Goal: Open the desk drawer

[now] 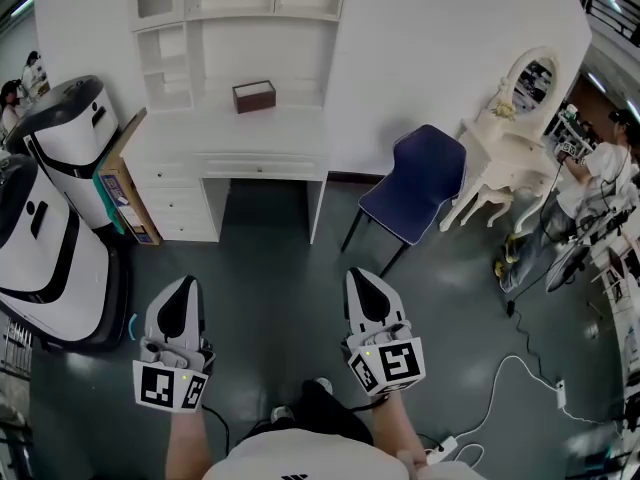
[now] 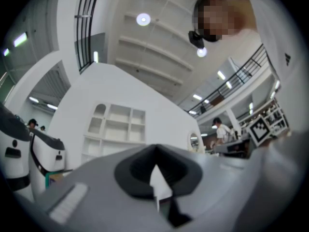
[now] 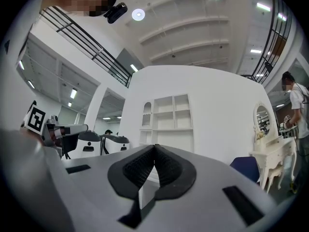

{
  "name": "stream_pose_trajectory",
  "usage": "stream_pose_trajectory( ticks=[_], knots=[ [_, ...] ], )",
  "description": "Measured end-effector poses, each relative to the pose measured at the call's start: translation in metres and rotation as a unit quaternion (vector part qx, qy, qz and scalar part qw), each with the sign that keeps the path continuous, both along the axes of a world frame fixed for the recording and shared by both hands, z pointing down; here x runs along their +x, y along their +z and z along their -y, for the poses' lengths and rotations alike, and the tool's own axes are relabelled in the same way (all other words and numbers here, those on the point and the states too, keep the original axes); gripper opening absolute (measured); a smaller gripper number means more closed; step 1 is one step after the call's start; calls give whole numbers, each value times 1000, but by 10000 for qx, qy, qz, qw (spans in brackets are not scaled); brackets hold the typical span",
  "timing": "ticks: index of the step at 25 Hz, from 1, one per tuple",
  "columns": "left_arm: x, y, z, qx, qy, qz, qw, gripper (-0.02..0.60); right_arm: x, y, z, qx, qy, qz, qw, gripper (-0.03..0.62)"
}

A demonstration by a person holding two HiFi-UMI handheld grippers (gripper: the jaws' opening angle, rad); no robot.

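The left tool and right tool — both closed, empty — point to twelve o'clock at the drawer under the surface, well apart from it — presumably lining up a pull.

counter: white, with a small dark brown box sitting on top near the back
floor: dark grey, blue chair standing right of the counter, white cable lying loose

A large lab hall staged as a bedroom: a free-standing white wall, a shelved white bench and a dressing table stand on a grey floor beside parked white robots, loose cables and a mezzanine railing.
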State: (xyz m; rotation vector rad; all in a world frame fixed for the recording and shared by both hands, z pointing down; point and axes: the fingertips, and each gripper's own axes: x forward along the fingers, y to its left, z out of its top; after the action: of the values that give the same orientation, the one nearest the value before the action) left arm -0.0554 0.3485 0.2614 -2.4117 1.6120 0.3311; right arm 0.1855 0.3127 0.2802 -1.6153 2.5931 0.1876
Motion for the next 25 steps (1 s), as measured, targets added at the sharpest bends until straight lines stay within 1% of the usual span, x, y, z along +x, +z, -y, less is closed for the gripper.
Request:
stream_pose_trajectory(
  ticks=[4, 8, 14, 19, 25],
  knots=[
    [-7, 1, 25, 7, -16, -32, 10000, 5, -5, 1, 29, -8, 7, 4, 10000, 2],
    [-18, 5, 58, -3, -137, -42, 9999, 5, -14, 3, 67, 16, -96, 10, 10000, 2],
    [-27, -3, 123, 57, -380, -64, 9992, 5, -28, -4, 147, 55, -379, 36, 9993, 2],
    [-22, -19, 181, 210, -466, -57, 9987, 5, -29, -17, 212, 138, -534, 37, 9985, 2],
    [-9, -22, 243, 269, -472, -87, 9985, 5, -19, -21, 273, 189, -589, 2, 9981, 2]
  ],
)
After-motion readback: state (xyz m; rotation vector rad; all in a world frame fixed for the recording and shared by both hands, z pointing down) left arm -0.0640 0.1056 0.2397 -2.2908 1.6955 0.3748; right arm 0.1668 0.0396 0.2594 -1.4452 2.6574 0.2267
